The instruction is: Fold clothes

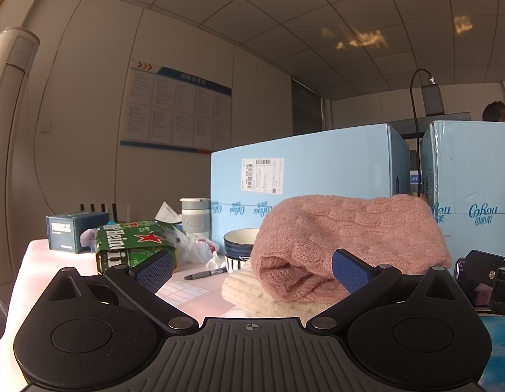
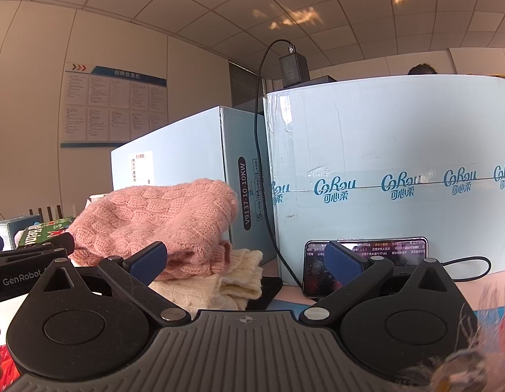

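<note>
Sweaters sit stacked ahead of me: a pink knit (image 1: pixel 347 245) folded on top of a cream knit (image 1: pixel 268 297), on the table (image 1: pixel 40 268) in front of two pale blue boxes (image 1: pixel 301 170). I hold both tongs low and level before the pile; the left gripper (image 1: pixel 252 269) is spread wide with nothing between its pads, and the right gripper (image 2: pixel 245 261) is likewise wide apart and empty. My guess is that this pile is finished, or I am between garments, so the next move calls for finding a loose piece and closing on an edge; fuzzy fabric (image 2: pixel 455 369) shows at the near right, though I cannot tell what it is. Readable writing: "Heineken" in part on the green carton (image 1: pixel 134 245) at left, "CoRou" on the box tape, "V9137-10-10KW" on a box end, "GenRobot" on the left tool. A phone (image 2: pixel 366 261) leans against the right box, screen lit.
</note>
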`<state>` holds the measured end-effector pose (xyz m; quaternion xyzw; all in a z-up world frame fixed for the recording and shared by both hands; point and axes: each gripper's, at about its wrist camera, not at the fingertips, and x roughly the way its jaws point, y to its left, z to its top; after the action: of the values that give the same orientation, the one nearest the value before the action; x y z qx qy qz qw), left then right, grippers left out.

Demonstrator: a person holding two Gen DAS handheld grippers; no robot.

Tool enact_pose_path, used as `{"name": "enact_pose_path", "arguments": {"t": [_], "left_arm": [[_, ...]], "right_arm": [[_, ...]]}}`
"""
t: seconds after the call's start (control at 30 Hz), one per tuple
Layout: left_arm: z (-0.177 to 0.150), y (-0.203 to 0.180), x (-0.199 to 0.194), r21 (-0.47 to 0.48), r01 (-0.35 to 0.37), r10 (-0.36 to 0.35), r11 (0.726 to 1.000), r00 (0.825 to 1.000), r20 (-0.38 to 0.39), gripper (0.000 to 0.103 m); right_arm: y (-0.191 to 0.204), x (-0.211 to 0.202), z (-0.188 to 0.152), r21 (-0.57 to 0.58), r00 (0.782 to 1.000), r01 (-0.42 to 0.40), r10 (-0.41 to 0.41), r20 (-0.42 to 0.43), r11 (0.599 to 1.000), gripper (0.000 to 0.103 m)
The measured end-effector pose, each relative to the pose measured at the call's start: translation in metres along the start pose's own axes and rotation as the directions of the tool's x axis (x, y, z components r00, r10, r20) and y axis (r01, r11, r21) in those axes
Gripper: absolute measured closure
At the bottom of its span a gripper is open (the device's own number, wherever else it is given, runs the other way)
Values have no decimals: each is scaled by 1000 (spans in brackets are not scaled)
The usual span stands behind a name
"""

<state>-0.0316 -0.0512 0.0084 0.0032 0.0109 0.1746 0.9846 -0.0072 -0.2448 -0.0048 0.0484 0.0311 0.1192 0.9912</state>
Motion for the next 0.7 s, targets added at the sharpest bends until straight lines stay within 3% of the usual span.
{"name": "enact_pose_path", "arguments": {"t": [0.7], "left_arm": [[0,1,1,-5,1,-1,1000,1000,-2,0]], "right_arm": [[0,1,0,-1,1000,1,-1,-6,1000,0]]}}
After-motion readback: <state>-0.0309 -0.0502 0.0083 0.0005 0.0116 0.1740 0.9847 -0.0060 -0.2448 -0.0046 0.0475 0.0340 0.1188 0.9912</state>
